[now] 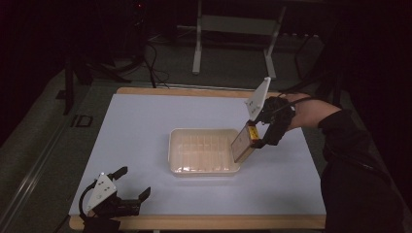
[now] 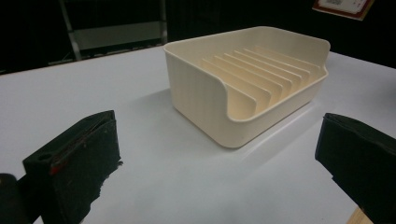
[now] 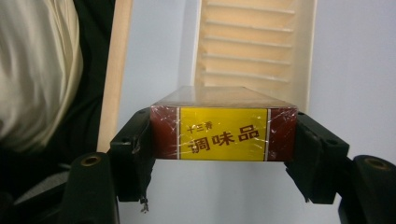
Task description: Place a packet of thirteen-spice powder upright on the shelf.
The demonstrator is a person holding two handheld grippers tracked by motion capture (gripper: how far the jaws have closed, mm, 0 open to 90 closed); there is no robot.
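The right gripper [image 1: 256, 138] clamps the box [image 1: 241, 144] above the tray's [image 1: 204, 169] right end; it should align the box with one slot before lowering. The left gripper [image 1: 130, 182] rests wide open at the desk's [image 1: 145, 126] near-left corner.

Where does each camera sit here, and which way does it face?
High view: above the table, looking forward and down; right gripper and sleeve show.
Left gripper view: low on the left gripper, facing the slotted tray between open jaws.
Right gripper view: looks along jaws shut on the box.
All share the tray.
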